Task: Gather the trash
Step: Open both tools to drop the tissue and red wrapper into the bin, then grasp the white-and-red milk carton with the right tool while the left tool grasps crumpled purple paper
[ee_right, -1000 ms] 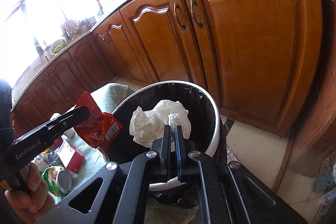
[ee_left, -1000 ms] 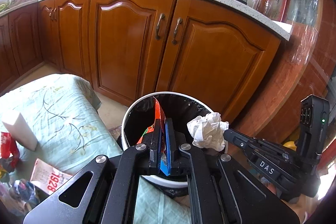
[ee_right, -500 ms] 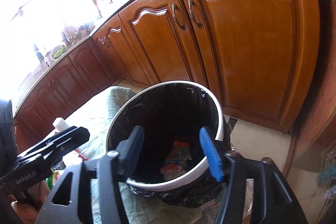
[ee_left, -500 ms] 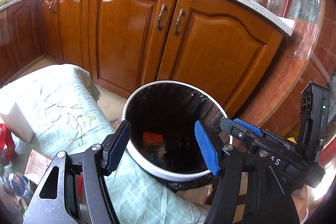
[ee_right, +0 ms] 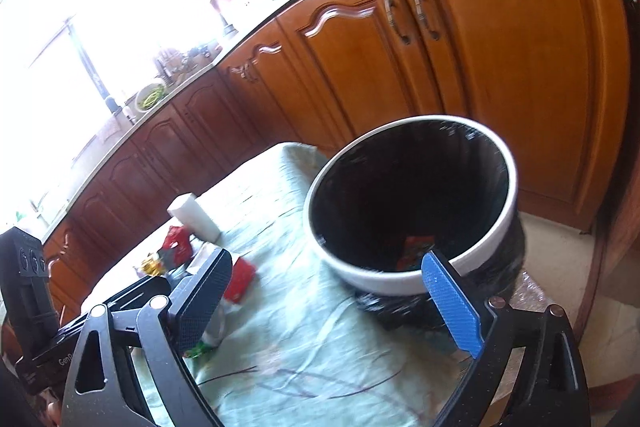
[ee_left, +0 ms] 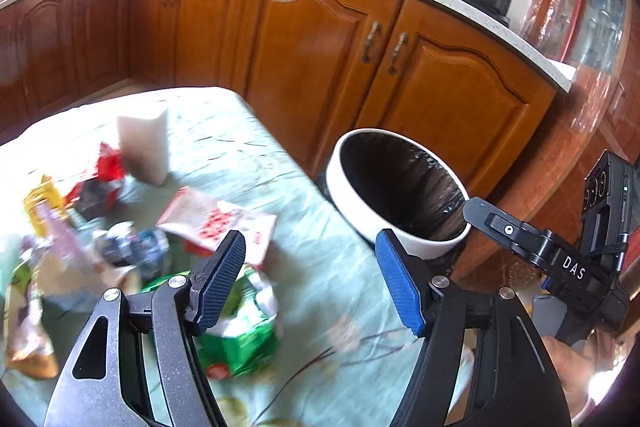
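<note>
Left gripper [ee_left: 310, 283]: jaws spreading, released, nothing between them; they hang over the desk [ee_left: 320, 279].
Right gripper [ee_right: 328, 297]: jaws widening, empty, framing the near rim of the bin [ee_right: 412, 281].
Trash pile [ee_left: 132, 251]: wrappers and a green packet at 9 o'clock of the bin, smeared by blur; labels unreadable.
Bin contents: right view shows a red wrapper [ee_right: 416, 251] low inside; left view shows only black liner.
White block [ee_left: 142, 143]: upright at 11 o'clock of the pile.
Cut off: the right gripper's body [ee_left: 560, 263] at the left view's edge.
</note>
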`<state>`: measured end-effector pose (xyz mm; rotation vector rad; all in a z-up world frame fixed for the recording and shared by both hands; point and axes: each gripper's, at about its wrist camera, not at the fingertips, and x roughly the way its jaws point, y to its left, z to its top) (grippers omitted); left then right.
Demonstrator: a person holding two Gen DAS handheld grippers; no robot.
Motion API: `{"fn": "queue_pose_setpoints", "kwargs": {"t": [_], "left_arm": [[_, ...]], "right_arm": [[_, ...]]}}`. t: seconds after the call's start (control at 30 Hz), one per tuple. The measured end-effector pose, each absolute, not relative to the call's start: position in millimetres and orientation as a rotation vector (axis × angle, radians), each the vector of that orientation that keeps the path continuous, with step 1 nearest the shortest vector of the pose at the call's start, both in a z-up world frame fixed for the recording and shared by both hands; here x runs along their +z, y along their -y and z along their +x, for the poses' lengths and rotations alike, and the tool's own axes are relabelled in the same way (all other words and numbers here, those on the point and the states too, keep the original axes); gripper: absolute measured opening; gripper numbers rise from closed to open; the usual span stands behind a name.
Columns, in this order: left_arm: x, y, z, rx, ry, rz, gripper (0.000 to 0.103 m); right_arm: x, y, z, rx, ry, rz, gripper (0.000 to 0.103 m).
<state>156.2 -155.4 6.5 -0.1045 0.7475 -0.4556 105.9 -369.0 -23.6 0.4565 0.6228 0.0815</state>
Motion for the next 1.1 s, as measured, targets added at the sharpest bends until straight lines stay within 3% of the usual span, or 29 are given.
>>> {"fn": "queue_pose_setpoints", "kwargs": {"t": [0.7, 1.1], "left_arm": [[-2.8, 14.6, 114.8, -0.203, -0.722, -0.195, 0.069], [-7.0, 8.0, 143.5, -0.191, -0.781, -0.123, 0.069]], "right_arm": [[-25.7, 258.1, 118.6, 0.272, -0.699, 0.315, 0.097], [-27.7, 233.4, 175.2, 0.367, -0.768, 0.114, 0.097]]}}
